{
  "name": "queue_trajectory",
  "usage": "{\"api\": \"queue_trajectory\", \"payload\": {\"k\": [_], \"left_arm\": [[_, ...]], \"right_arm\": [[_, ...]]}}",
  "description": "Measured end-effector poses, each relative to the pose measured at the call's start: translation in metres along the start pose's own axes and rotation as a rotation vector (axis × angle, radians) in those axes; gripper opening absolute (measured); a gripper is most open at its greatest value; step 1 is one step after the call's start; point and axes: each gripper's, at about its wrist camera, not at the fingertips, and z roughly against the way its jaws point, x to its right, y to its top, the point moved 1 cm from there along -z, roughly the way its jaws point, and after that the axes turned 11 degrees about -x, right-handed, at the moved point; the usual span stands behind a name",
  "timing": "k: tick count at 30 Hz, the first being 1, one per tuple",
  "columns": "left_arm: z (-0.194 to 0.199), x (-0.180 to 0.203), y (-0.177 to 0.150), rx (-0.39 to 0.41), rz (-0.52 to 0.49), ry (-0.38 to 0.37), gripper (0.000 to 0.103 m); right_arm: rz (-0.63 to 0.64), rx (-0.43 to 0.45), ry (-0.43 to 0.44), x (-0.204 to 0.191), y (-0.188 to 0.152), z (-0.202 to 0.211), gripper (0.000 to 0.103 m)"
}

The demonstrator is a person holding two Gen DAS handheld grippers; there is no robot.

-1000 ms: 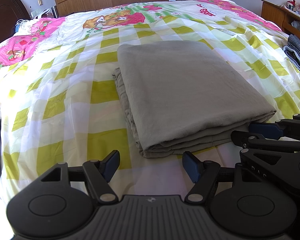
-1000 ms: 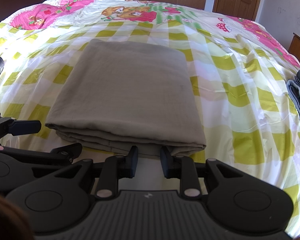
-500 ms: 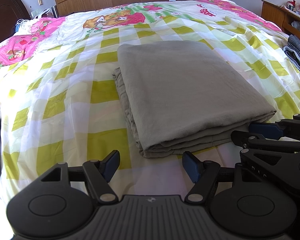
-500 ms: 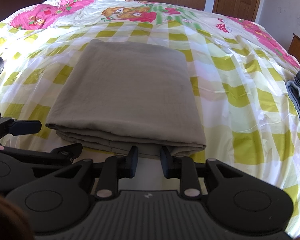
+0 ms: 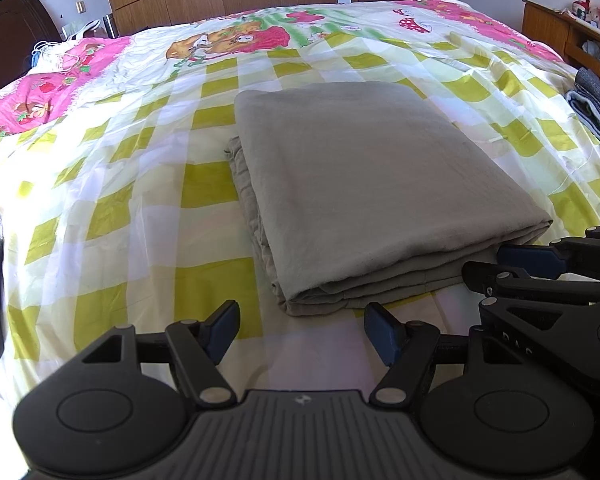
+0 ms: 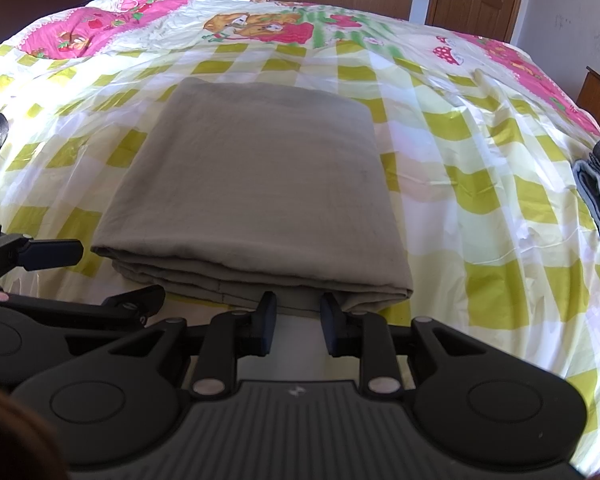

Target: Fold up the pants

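The left gripper (image 5: 300, 330) is hovering with jaws spread wide and empty just short of the grey-beige folded pants (image 5: 372, 184), a flat layered rectangle lying on the yellow-checked bedspread (image 5: 112, 184), while the right gripper (image 6: 298, 322) is holding narrowly parted jaws at its near edge, gripping nothing.

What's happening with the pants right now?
Left tool open, empty. Right tool open, empty. Pants folded flat on bedspread. Nothing in the way.

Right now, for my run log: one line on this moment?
pants: folded, on bed | left gripper: open, empty | right gripper: open, empty
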Motion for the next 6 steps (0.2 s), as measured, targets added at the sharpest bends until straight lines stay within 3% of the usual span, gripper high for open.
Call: {"api": "queue_trajectory", "payload": {"k": [6], "left_arm": [[-0.0002,0.0005,0.0006,-0.001,-0.001,0.001,0.079]], "right_arm": [[0.0,0.0,-0.001,0.0,-0.0003,0.0,0.025]]}}
